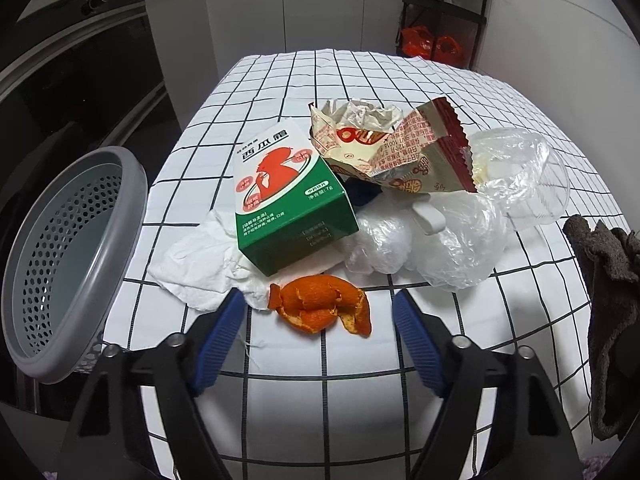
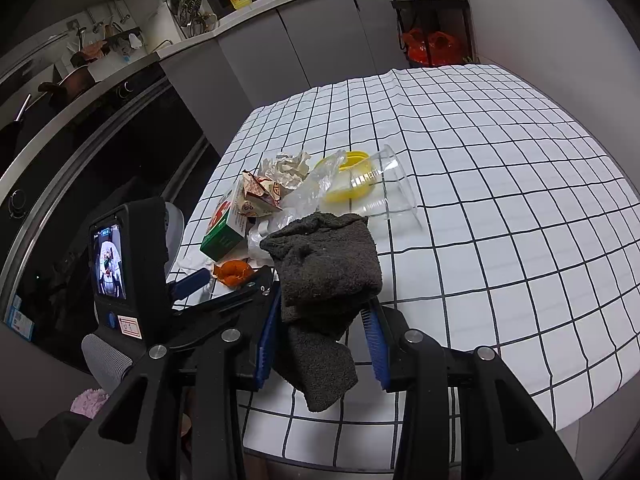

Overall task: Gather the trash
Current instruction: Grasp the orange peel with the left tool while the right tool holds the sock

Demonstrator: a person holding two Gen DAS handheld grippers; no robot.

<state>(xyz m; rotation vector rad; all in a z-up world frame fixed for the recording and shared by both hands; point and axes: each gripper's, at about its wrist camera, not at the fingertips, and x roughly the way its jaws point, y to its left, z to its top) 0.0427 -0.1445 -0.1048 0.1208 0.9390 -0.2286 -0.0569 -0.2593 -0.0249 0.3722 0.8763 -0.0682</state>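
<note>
Two blue-padded jaws of the left gripper (image 1: 320, 320) stand open around the curled orange peel (image 1: 322, 307), just before the green-and-white carton (image 1: 290, 200); closing could snag the white tissue (image 1: 200, 264). Right gripper (image 2: 320, 344) clamps a dark grey cloth (image 2: 324, 264).

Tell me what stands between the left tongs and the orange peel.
Nothing visible does. The orange peel lies on bare checked cloth just ahead of the open left tongs, in line with the gap between the pads. The white tissue touches its left edge only.
</note>
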